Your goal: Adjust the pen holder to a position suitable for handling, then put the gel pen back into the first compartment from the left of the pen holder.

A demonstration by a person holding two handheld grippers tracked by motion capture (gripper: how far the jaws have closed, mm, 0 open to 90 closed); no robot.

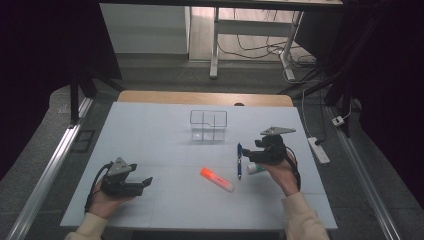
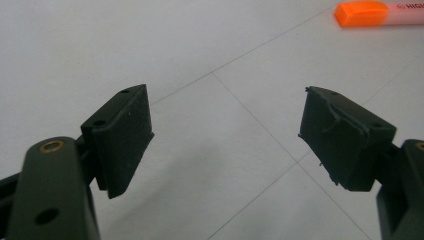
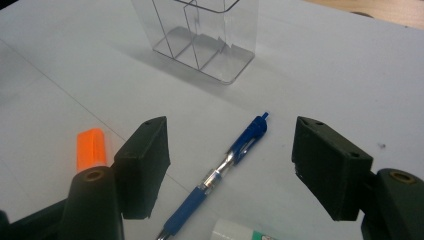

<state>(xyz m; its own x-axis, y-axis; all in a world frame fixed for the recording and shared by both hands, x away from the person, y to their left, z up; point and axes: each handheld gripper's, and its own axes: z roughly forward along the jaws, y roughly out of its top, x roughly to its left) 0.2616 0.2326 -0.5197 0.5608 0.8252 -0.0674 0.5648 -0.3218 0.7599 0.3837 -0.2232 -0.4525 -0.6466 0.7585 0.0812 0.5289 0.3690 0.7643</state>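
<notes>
Between the left gripper (image 1: 145, 183) and the orange highlighter (image 1: 216, 179) the white table (image 1: 150, 130) lies bare, so passage there is free; the blue pen (image 1: 239, 161) lies on the table below the gap between the right gripper's (image 3: 230, 155) spread jaws, a white tube (image 1: 258, 168) just beside it; the clear divided holder (image 1: 208, 125) stands farther back, bare table on both its sides.
</notes>
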